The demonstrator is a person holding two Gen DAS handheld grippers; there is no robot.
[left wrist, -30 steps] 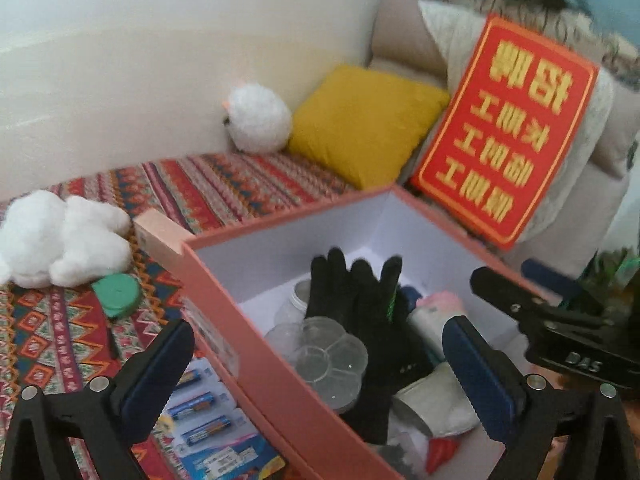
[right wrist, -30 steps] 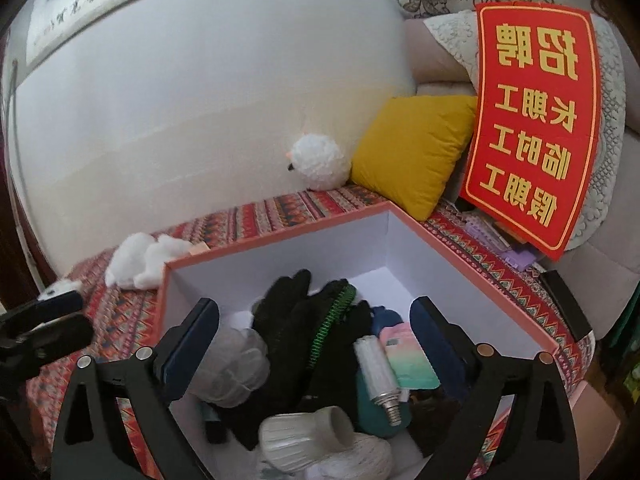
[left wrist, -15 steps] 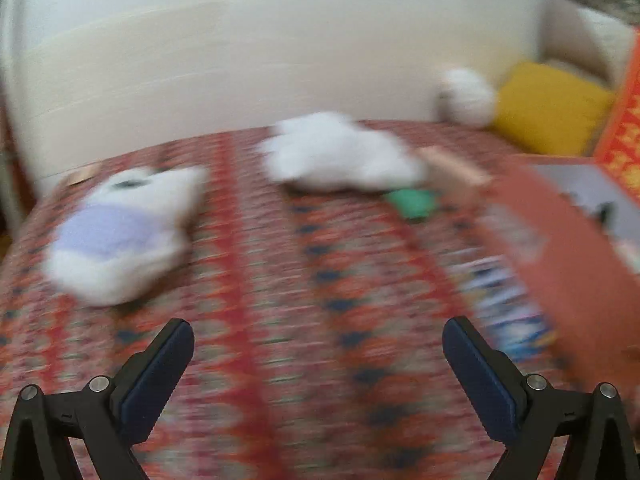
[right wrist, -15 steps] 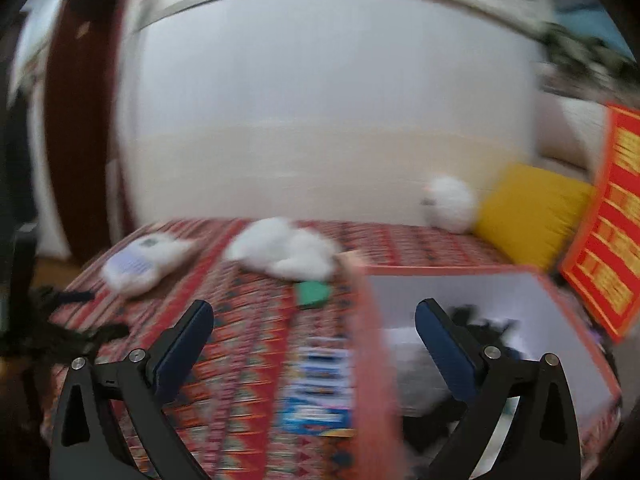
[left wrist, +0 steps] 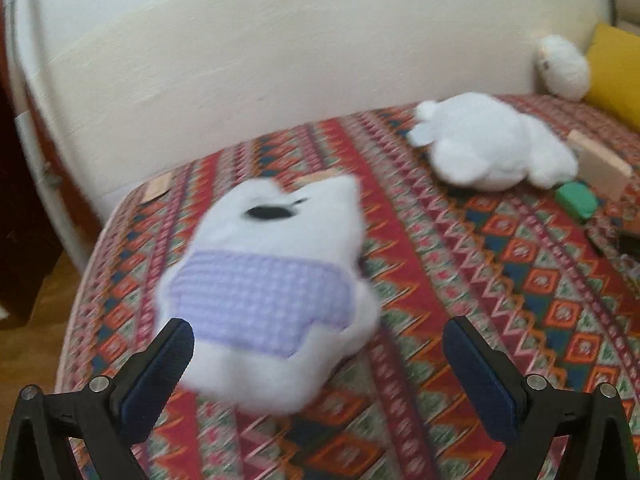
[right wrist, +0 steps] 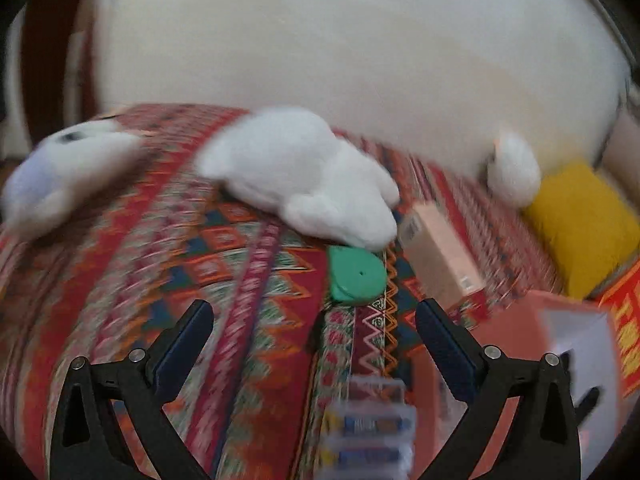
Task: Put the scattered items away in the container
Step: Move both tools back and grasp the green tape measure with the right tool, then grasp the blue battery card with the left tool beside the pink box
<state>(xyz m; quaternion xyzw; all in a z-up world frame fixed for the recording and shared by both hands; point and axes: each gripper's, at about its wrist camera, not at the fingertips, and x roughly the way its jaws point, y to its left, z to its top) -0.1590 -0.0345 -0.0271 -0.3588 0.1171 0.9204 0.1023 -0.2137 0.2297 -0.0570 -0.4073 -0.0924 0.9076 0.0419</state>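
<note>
Clearly, in the left wrist view, the left gripper (left wrist: pixel 318 356) is seen spread wide and empty, with a white plush toy in a lilac checked top (left wrist: pixel 268 292) lying on the patterned cover (left wrist: pixel 500 280) just ahead of the left-hand pad and partly between the two fingers. A grasp of this toy is judged to be the step in hand; it is best done by centring the soft body between the pads, since the toy now sits off to one side, and by pressing down into the filling before the fingers are closed, so that more than loose pile is caught. A second white plush (left wrist: pixel 492 144), a green tape-measure case (left wrist: pixel 576 200) and a wooden block (left wrist: pixel 600 164) are seen farther off to the right. In the right wrist view, the right gripper (right wrist: pixel 316 344) is likewise shown spread and holding nothing, hanging above the cover with the green case (right wrist: pixel 356 276) just beyond its fingers and a pack of batteries (right wrist: pixel 368 432) blurred below it. The orange container (right wrist: pixel 560 360) is found at the lower right edge, near the batteries, so the carry for those items is judged short, while the lilac toy (right wrist: pixel 56 172) lies well apart from it and is better lifted clear of the rim.
</note>
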